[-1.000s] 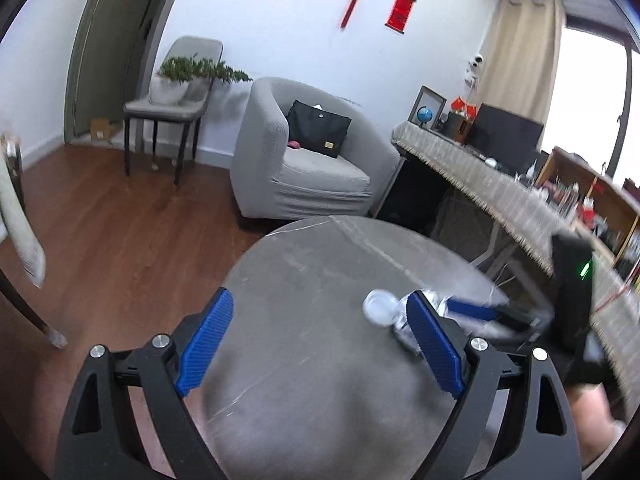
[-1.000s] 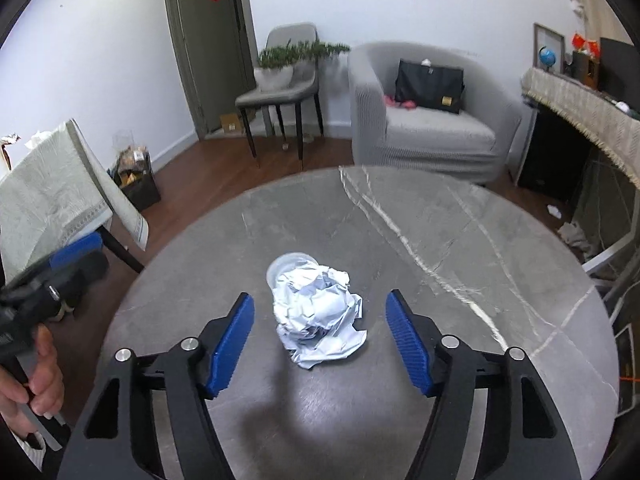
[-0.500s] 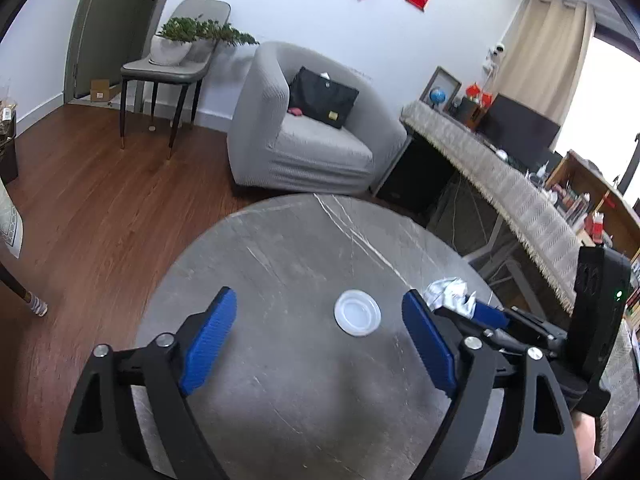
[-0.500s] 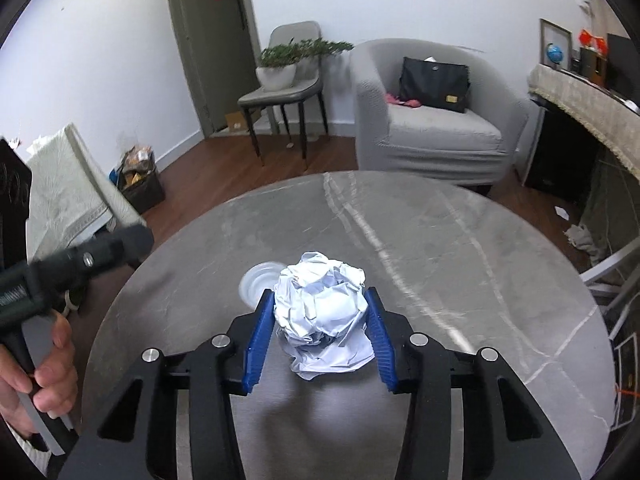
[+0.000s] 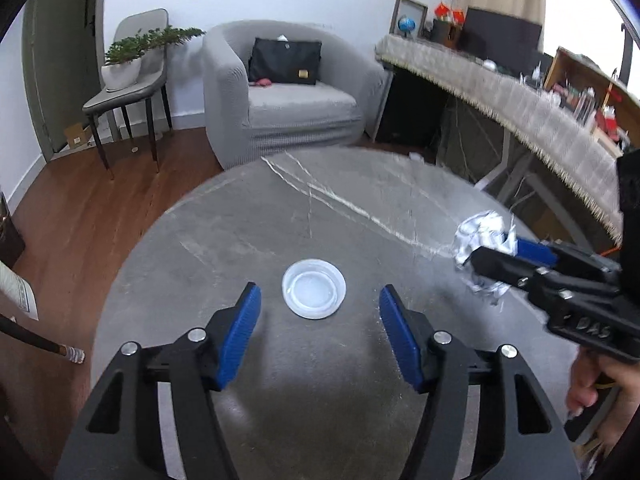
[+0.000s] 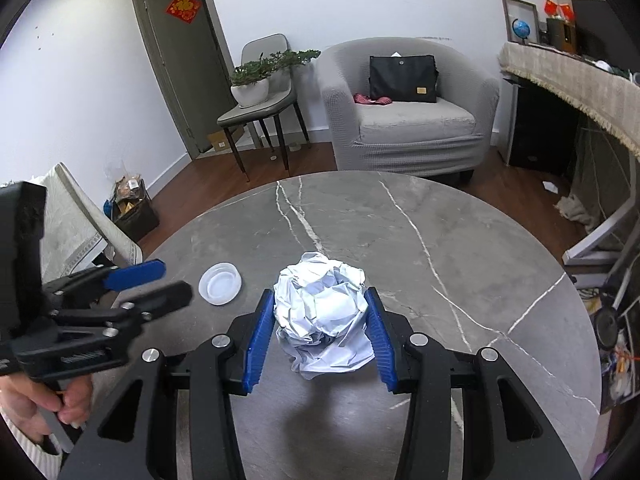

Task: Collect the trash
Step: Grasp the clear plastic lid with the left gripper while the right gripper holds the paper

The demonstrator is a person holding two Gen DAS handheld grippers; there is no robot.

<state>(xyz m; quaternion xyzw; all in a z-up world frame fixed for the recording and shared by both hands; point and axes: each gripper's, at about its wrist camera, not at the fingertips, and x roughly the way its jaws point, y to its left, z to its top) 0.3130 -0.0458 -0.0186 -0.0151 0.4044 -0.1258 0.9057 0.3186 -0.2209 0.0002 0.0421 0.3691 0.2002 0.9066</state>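
A crumpled white paper ball is clamped between the blue pads of my right gripper, lifted a little above the round grey marble table. It also shows in the left wrist view, at the right. A clear plastic lid lies flat on the table. My left gripper is open, its blue pads on either side of the lid and just short of it. The lid also shows in the right wrist view, with the left gripper beside it.
A grey armchair with a black bag stands beyond the table. A chair with a potted plant is by the door. A cloth-covered desk runs along the right. A draped chair is at the left.
My right gripper closed on the paper ball and lifted it off the table. My left gripper swung toward the lid and lowered, now framing it.
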